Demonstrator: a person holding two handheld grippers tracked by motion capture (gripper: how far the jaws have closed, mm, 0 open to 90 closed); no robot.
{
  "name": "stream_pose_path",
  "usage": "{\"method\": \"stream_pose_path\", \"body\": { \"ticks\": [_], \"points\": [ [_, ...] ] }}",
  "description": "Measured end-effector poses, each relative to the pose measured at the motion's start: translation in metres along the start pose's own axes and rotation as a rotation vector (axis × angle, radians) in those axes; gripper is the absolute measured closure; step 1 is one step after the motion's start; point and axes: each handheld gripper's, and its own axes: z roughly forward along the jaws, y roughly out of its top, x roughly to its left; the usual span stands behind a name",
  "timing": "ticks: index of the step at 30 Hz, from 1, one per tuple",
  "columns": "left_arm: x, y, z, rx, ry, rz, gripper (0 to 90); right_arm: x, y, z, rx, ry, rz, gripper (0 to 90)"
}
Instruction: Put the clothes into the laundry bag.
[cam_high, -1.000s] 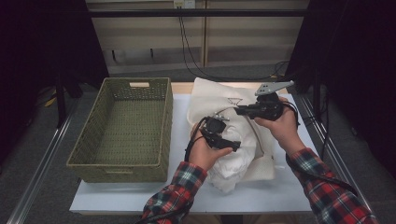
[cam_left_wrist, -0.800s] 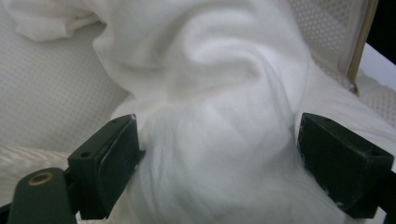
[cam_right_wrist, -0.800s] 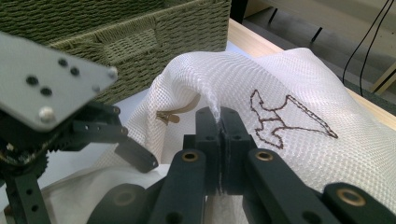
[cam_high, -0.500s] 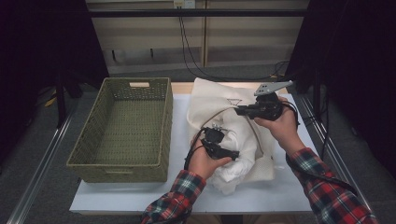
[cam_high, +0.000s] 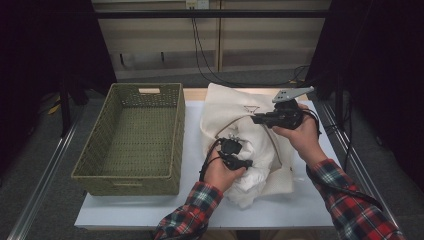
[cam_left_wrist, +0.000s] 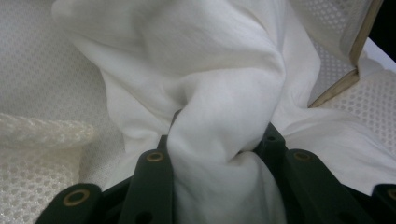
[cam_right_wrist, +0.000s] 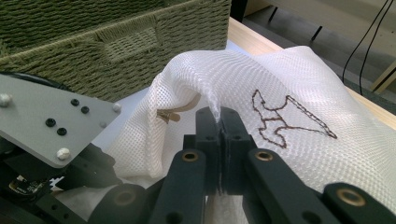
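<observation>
White cloth (cam_left_wrist: 224, 107) between left tool (cam_left_wrist: 219, 154) jaws

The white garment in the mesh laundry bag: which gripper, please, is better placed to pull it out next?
Left: the left gripper already clamps the white garment; the right gripper pins the mesh laundry bag edge.

White cloth (cam_left_wrist: 224, 93) bunched in mesh bag (cam_high: 225, 107)

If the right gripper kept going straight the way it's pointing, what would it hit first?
Probably the green woven basket. The right gripper, jaws shut on the mesh bag's edge, points over the bag toward the basket wall; depth is hard to judge.
</observation>
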Motion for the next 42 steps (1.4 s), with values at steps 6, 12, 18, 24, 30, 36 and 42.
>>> {"method": "stream_pose_path", "body": {
  "ticks": [6, 12, 18, 24, 30, 36, 42],
  "points": [
    [-0.005, 0.011, -0.006, -0.017, -0.006, 0.025, 67.7, -0.001, -0.001, -0.001, -0.004, 0.009, -0.001, 88.3],
    [-0.01, 0.023, -0.005, -0.032, 0.001, 0.042, 68.5, 0.0, 0.0, -0.004, -0.009, 0.012, 0.003, 88.4],
    [-0.013, 0.036, -0.004, -0.067, 0.019, 0.06, 69.0, 0.001, 0.001, -0.006, -0.015, 0.017, 0.003, 88.4],
    [-0.011, 0.044, 0.004, -0.11, 0.03, 0.077, 68.8, 0.001, 0.002, -0.009, -0.022, 0.02, 0.01, 88.4],
    [-0.008, 0.04, 0.011, -0.107, 0.033, 0.072, 64.9, -0.001, -0.001, -0.009, -0.022, 0.015, 0.013, 88.4],
    [-0.001, 0.036, 0.013, -0.107, 0.018, 0.044, 52.1, -0.001, -0.003, -0.006, -0.013, 0.01, 0.014, 88.3],
    [0.003, 0.037, 0.002, -0.141, 0.027, 0.069, 32.0, 0.0, -0.004, -0.004, -0.008, 0.012, 0.008, 88.3]
  ]
}}
